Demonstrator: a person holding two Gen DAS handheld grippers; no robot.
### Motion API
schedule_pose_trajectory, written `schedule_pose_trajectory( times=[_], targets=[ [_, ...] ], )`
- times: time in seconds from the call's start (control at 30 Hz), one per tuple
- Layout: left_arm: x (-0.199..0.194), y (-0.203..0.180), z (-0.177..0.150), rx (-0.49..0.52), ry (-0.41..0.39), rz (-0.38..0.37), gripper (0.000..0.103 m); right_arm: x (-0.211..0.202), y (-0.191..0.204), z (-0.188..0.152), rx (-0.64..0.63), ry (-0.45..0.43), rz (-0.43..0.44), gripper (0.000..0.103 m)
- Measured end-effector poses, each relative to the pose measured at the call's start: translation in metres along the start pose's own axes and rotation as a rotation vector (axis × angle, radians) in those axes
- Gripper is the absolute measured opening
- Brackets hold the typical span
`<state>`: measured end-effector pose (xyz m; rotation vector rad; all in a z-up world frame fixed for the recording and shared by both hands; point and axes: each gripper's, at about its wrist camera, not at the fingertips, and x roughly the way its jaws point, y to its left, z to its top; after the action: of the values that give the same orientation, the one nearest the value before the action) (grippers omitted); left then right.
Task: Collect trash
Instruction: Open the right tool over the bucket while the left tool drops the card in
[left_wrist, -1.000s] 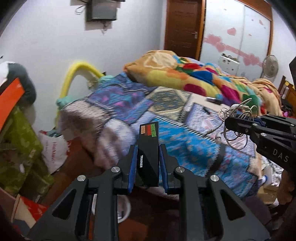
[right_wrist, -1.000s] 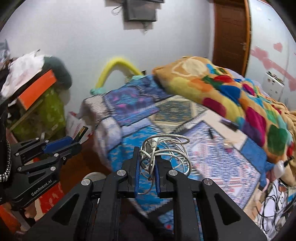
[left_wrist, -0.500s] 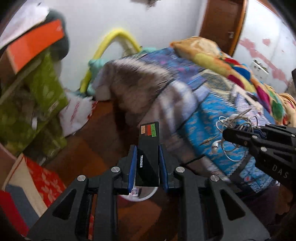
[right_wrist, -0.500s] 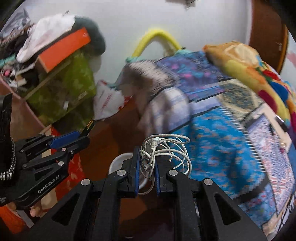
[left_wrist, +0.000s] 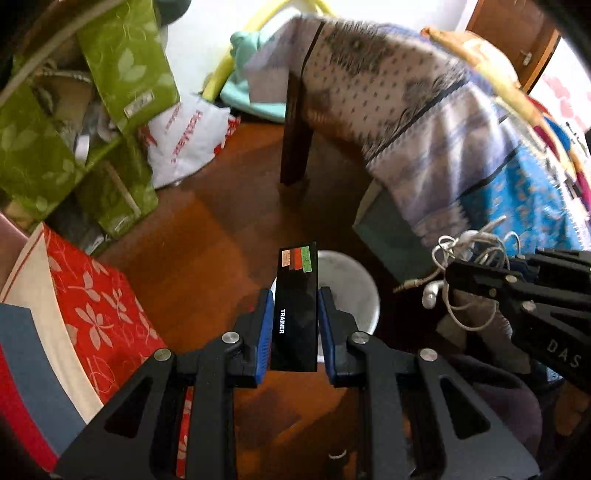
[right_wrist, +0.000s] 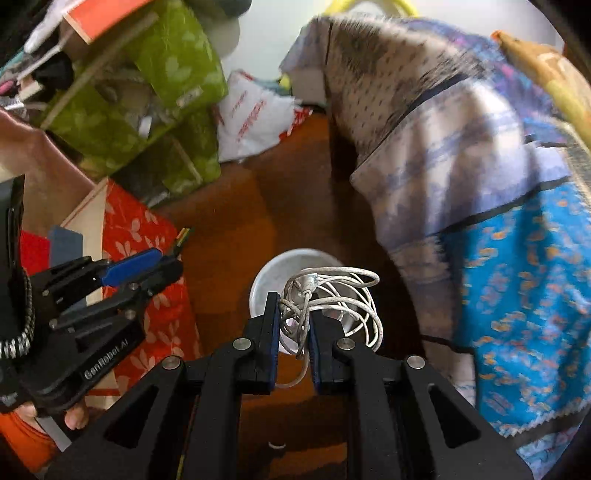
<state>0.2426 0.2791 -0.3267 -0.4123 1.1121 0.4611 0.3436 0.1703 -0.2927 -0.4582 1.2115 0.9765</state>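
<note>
Over the wooden floor (left_wrist: 207, 236), just near of the bed's corner, you are holding both tools above one white bucket (left_wrist: 351, 284), which I am taking to be the trash bin. Your left tool (left_wrist: 295, 325) is clamping one black card (left_wrist: 297, 306) printed TRAINER, its jaws narrowed to the card's width, and the card is sitting over the bucket's left rim rather than its middle. Your right tool (right_wrist: 291, 332) is pinching one tangle of white earphone cable (right_wrist: 332, 299), jaws nearly closed, with loops hanging out to the right over the bucket's mouth. The risks are looking like these: if you are releasing the card where it is, it is likely to be striking the rim and sliding off onto the floor, because it is flat, stiff and off-centre. The cable is probably snagging on the tool's pads when you are opening, since strands are running between the jaws, and one loose loop with an earbud (left_wrist: 430, 291) is dangling outside the bucket on the right in the left camera's view. The bedspread (right_wrist: 480, 184) is hanging near the bucket, so a swinging loop may be catching there. Counting: two tools, one card, one cable bundle, one bucket, one bed leg (left_wrist: 295, 129) showing.
</note>
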Motion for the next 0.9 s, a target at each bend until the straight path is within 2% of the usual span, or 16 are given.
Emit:
schedule_pose_trajectory(
  times=[0.3, 0.4, 0.47, 0.53, 0.8, 0.9],
  targets=[
    [0.042, -0.003, -0.006, 0.002, 0.086, 0.008, 0.023, 0.053, 0.002, 0.011, -0.008, 0.127, 0.019, 0.016],
    [0.049, -0.006, -0.006, -0.001, 0.100, 0.008, 0.023, 0.060, -0.002, 0.015, 0.000, 0.155, 0.033, 0.023],
    [0.052, -0.007, -0.004, -0.004, 0.107, 0.007, 0.023, 0.062, -0.007, 0.017, 0.025, 0.165, 0.057, 0.033],
    [0.055, -0.009, -0.002, -0.004, 0.113, 0.003, 0.023, 0.061, -0.010, 0.017, 0.035, 0.167, 0.071, 0.042],
    [0.069, -0.016, 0.007, -0.012, 0.153, -0.039, 0.023, 0.042, -0.016, 0.014, 0.021, 0.112, 0.052, 0.043],
    [0.075, -0.021, 0.009, -0.004, 0.184, -0.027, 0.028, 0.032, -0.023, 0.012, 0.026, 0.093, 0.048, 0.043]
  ],
)
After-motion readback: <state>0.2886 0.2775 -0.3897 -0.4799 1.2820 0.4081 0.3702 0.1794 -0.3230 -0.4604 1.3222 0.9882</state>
